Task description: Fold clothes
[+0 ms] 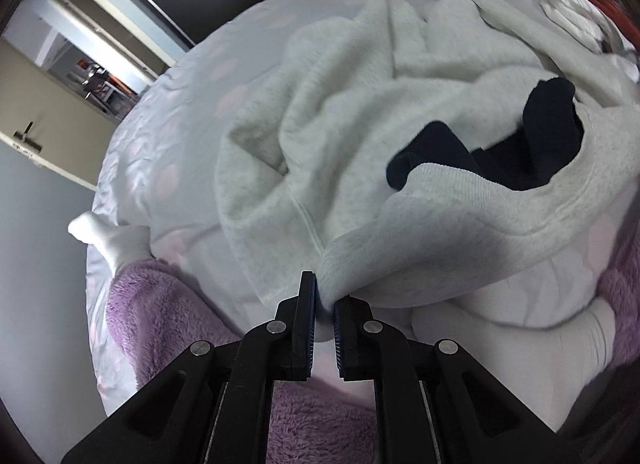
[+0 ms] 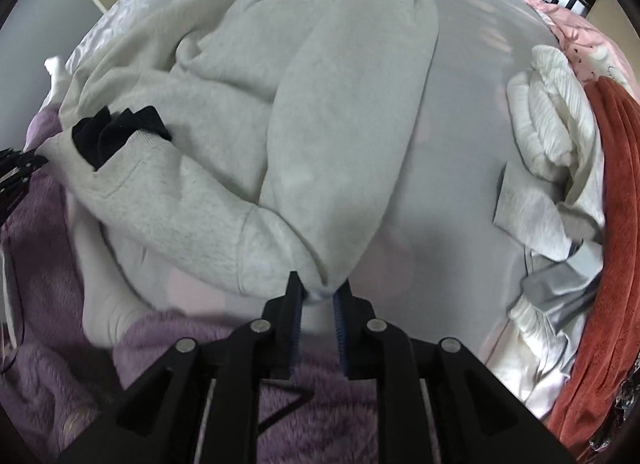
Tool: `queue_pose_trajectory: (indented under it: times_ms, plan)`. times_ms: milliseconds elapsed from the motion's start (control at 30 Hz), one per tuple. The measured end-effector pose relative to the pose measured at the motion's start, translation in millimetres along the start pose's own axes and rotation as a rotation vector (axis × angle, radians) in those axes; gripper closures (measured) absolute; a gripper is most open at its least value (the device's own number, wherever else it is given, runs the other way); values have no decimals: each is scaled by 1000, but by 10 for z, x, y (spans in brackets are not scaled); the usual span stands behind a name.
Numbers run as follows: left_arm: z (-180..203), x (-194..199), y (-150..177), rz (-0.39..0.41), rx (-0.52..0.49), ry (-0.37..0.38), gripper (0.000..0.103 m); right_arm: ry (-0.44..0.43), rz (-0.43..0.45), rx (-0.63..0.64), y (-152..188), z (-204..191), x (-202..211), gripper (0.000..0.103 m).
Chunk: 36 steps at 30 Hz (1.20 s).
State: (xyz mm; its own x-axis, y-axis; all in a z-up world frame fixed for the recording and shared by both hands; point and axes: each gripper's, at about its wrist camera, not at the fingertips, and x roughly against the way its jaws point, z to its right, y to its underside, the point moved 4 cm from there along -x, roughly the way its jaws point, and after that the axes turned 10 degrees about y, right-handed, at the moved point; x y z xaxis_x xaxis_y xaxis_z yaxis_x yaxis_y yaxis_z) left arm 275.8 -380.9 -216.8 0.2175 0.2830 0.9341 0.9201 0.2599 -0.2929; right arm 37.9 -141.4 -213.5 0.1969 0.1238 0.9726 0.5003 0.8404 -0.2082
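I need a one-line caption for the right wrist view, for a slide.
Right gripper pinching the edge of a grey sweatshirt spread on a bed, folded clothes alongside.

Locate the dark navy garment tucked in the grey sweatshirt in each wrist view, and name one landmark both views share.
Left wrist: the navy garment sits right of centre, poking out of the grey sweatshirt.
Right wrist: the navy garment sits at the left edge, at mid height.
Shared landmark: the purple fleece blanket, lower left in both.

Soft, dim daylight; fisheye edges warp, and the fabric looks perhaps motion-blurred.
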Motion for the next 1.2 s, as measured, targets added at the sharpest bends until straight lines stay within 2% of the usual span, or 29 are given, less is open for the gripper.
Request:
queue_pose_trajectory:
  times_ms: [33,200,300,367,467,600,667,767,1067,1200]
  plan:
    - [23,-26,34,-9,-19,5,92,-6,-23,16,66,-13,-26,86]
    - [105,-209,201,-75,-101,21,92,-7,57,162,11,-172,281,84]
    - [160,-347,325,-127,-119,45,92,-26,74,263,-55,-379,249,78]
    - [184,-445,400,-165,-113,70,92,-33,66,318,-187,-504,147,77]
    - [192,-549,473,-191,-88,94,92,-17,60,323,-395,-599,-36,77]
    - [207,-562,497,-190,-76,102,91,-107,18,185,-632,-569,-375,78]
    - [219,-555,498,-190,-77,101,91,-155,-29,97,-663,-508,-529,77]
    - [222,-535,492,-187,-79,105,91,-205,-145,33,-516,-488,-716,77]
    - [286,-492,462,-195,-121,100,91,-239,-151,261,315,-791,-272,77]
    - [295,-467,458,-196,-123,97,90,-243,-112,258,299,-698,-134,77]
